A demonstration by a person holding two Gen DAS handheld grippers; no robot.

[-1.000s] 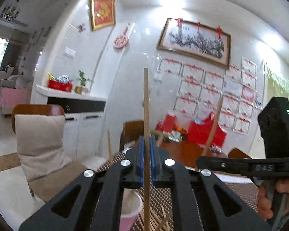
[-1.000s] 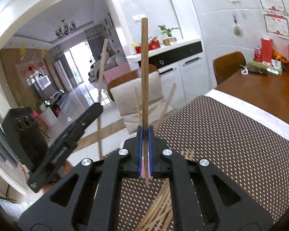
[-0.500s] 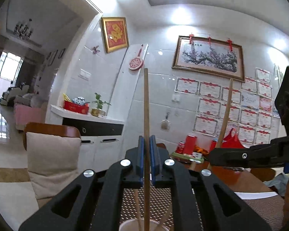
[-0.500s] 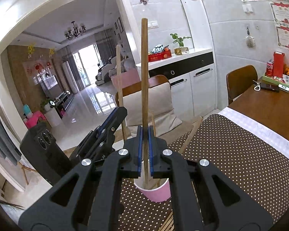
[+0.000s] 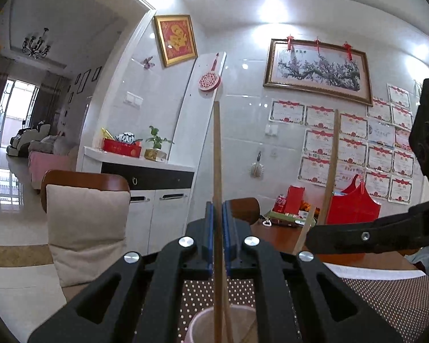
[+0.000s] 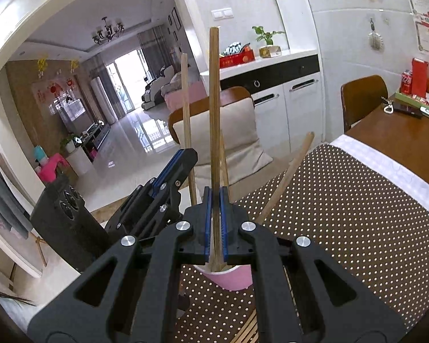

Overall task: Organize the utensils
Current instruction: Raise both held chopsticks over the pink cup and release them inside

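Both chopsticks have come down over the pink cup [image 6: 231,278] since a second ago, when the grippers hung off to its side above the dotted placemat [image 6: 357,214]. The left gripper [image 5: 218,228] has its jaws narrow on a pale chopstick [image 5: 217,171] whose lower end now dips inside the cup's rim. The right gripper [image 6: 215,217] pinches a darker chopstick [image 6: 213,114], its tip at the cup's mouth (another stick already leans there). More chopsticks [image 6: 247,328] lie loose beside the cup, so the sorting seems well short of done.
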